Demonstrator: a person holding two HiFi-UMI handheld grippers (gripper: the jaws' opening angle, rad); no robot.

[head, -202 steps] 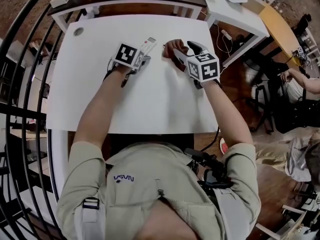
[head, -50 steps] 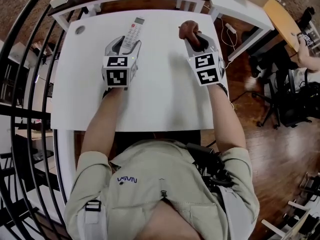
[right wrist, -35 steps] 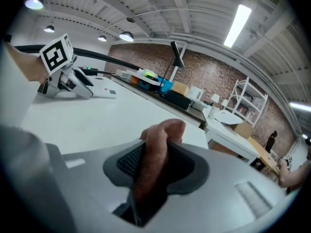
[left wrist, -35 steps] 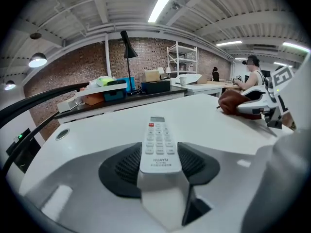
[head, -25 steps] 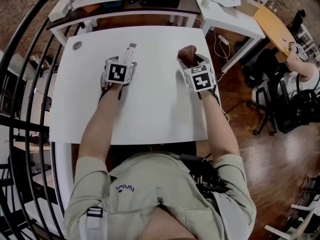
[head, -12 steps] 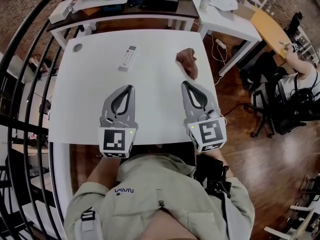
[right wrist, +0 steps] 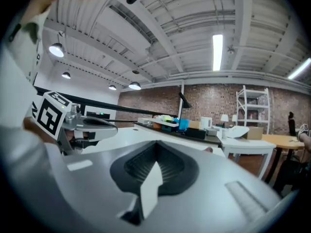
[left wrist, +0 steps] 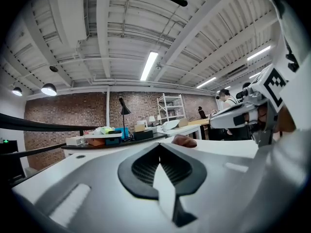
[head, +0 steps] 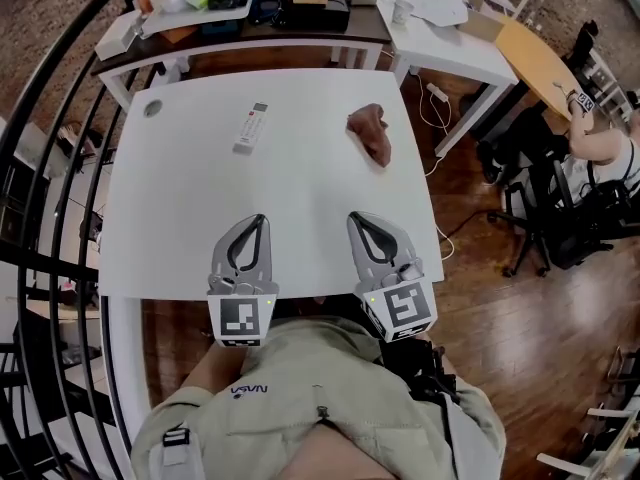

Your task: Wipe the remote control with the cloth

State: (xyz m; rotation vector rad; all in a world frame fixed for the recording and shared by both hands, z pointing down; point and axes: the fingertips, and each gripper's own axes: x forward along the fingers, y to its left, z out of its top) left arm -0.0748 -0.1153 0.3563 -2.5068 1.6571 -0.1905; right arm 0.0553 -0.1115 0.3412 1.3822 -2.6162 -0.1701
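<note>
While both hands have drawn back to 6 o'clock: the wiping looks finished or paused, since neither tool is near the work any more.
Bench [head: 200, 218]: white, with its middle bare between the tools at the near edge and the two task things at the far end.
Left gripper [head: 257, 220]: a second ago it sat at the remote control; now it hovers over the near edge at about 7 o'clock, jaws pressed together with nothing between them.
Right gripper [head: 353, 217]: a second ago it was at the cloth; now it hovers at about 5 o'clock, just beside its partner, jaws likewise closed tip to tip and empty.
Cloth [head: 371, 134]: brown, crumpled, let go and lying loose at about 1 o'clock on the bench, well apart from both tools.
Remote control [head: 251, 128]: white, flat on the bench at about 11 o'clock, pointing away, released and well apart from the cloth.
Reading: with both things set down and both tools shut and withdrawn, I judge this the close of the job; any further wipe would need a fresh reach and regrasp of each.
</note>
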